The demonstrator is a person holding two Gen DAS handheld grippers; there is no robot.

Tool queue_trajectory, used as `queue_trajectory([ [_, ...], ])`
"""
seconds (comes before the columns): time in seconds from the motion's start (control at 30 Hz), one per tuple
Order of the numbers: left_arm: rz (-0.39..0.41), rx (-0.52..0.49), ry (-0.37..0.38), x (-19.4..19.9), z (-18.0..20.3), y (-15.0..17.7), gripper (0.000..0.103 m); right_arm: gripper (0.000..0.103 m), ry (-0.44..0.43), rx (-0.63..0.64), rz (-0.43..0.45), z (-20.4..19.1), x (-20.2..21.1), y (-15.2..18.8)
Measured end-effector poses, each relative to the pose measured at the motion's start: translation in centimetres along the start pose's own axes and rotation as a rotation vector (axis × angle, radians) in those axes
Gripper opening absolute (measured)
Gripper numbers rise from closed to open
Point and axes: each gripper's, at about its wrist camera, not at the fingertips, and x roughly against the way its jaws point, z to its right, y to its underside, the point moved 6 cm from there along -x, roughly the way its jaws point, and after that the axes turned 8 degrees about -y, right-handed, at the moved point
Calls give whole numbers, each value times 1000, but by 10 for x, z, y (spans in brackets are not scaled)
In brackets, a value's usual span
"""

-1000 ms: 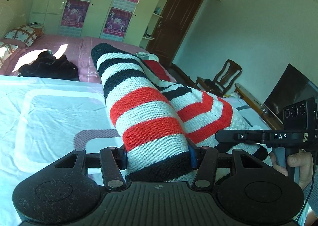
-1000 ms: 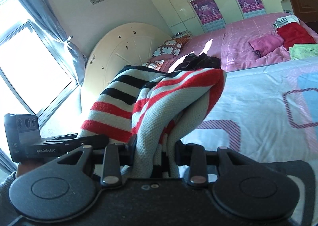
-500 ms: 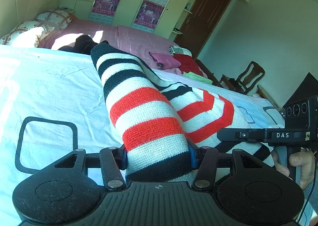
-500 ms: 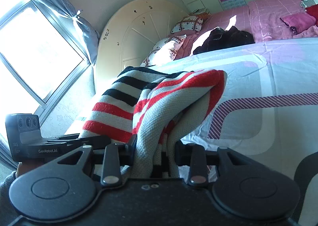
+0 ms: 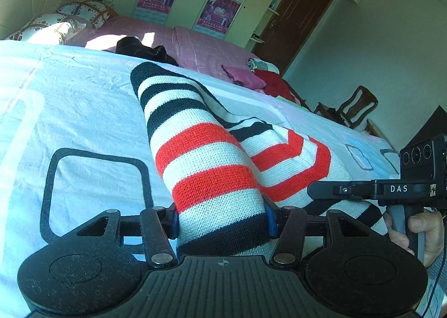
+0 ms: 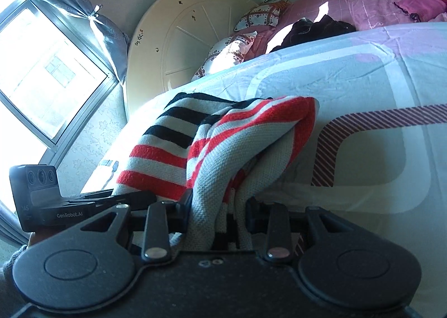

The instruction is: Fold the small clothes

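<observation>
Both pairs of jaws are clamped on knit fabric. The left gripper (image 5: 222, 223) stands about half open around a thick roll of the striped sweater (image 5: 206, 167). The right gripper (image 6: 218, 213), narrower, pinches a gathered fold of the same sweater (image 6: 223, 144). The garment, in red, white and black stripes, hangs between them over the pale bedsheet (image 5: 83, 111). Beyond lie a dark garment (image 5: 142, 49), a pink blanket (image 5: 206, 49) and patterned pillows (image 6: 251, 24) by the round headboard (image 6: 190, 30).
</observation>
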Motion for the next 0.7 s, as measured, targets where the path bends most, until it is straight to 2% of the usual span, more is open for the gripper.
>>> queue_trajectory([
  [0.1,-37,17,-8,-9,-18,7,53,35,13,-30,-17,7,-14,10],
  [0.23,-30,73,50,-14,-27,15,56,40,17,-111,6,29,-14,23],
  [0.37,-3,97,34,-13,-36,19,76,44,49,-117,30,32,-5,23],
  [0.5,31,107,35,1,-46,13,77,56,146,-57,33,21,7,10],
  [0.6,85,124,46,6,-49,-9,77,52,178,-12,105,8,17,-12],
  [0.7,70,115,-14,-7,-53,-22,77,48,202,5,100,6,4,-28],
])
